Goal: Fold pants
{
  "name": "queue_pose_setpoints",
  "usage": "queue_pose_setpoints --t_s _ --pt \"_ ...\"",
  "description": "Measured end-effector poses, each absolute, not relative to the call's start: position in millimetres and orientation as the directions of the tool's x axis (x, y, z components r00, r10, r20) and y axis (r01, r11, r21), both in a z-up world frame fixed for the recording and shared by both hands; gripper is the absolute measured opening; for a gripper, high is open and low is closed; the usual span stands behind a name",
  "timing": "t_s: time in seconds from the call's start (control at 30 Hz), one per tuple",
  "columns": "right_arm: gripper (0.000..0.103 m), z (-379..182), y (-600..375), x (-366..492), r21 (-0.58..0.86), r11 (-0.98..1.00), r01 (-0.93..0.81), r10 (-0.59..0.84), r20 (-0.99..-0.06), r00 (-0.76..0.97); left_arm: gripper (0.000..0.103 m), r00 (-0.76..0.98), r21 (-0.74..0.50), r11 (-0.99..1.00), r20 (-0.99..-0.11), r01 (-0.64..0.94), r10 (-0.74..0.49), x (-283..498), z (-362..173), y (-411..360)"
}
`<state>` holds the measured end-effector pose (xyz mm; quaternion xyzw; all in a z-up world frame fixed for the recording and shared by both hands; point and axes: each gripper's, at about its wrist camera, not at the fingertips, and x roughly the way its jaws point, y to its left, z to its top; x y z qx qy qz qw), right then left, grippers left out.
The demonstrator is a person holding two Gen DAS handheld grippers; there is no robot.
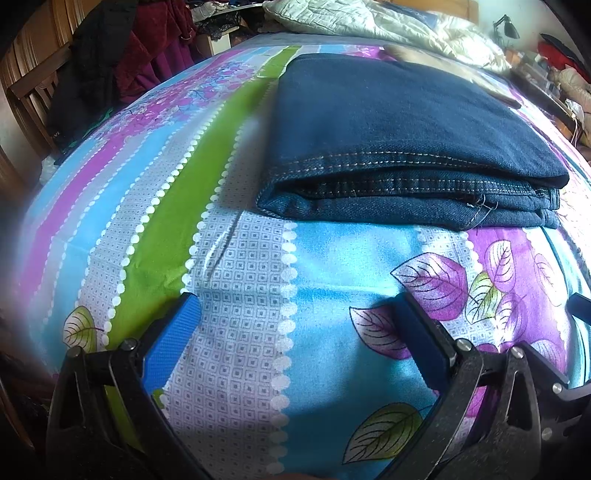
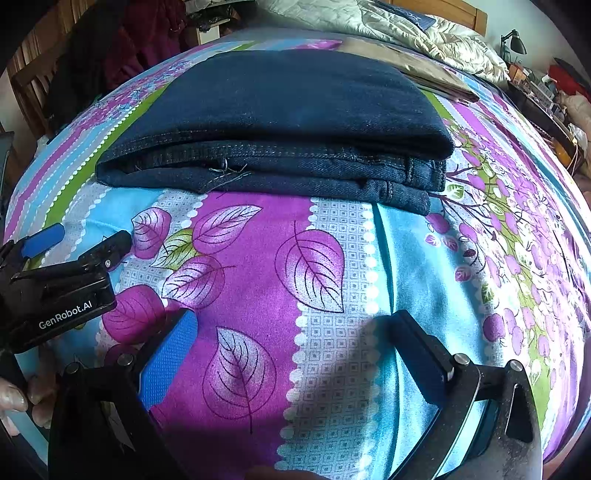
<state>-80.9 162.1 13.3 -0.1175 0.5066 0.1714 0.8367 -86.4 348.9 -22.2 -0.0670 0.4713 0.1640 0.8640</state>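
Since the pants (image 1: 406, 147) lie as a squared stack on the sheet (image 1: 229, 295), toward twelve o'clock of both cameras, folding looks finished. Left gripper (image 1: 295, 314) and right gripper (image 2: 295, 325) hang spread wide and empty, apart from the denim, probably clearing it.

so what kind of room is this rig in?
Most likely a bedroom. The folded jeans lie on a bed with a patterned sheet, a rumpled quilt is heaped at its far end, and clothes hang beside it.
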Motion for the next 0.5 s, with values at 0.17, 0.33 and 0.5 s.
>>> queue_pose_setpoints --t_s 0.17,0.33,0.5 --pt "0.103 14 162 -80 -0.02 0.915 -0.402 0.168 -0.889 0.427 0.103 0.502 0.039 0.937 -0.837 -0.346 0.22 -86 -22 349" --pt "0.103 18 163 -73 -0.026 0.915 -0.403 0.149 -0.906 0.396 0.103 0.494 0.036 0.938 -0.843 -0.343 0.213 -85 -19 350" --pt "0.093 55 147 -64 -0.018 0.944 -0.33 0.137 -0.887 0.441 0.098 0.512 0.06 0.933 -0.822 -0.355 0.248 -82 11 353"
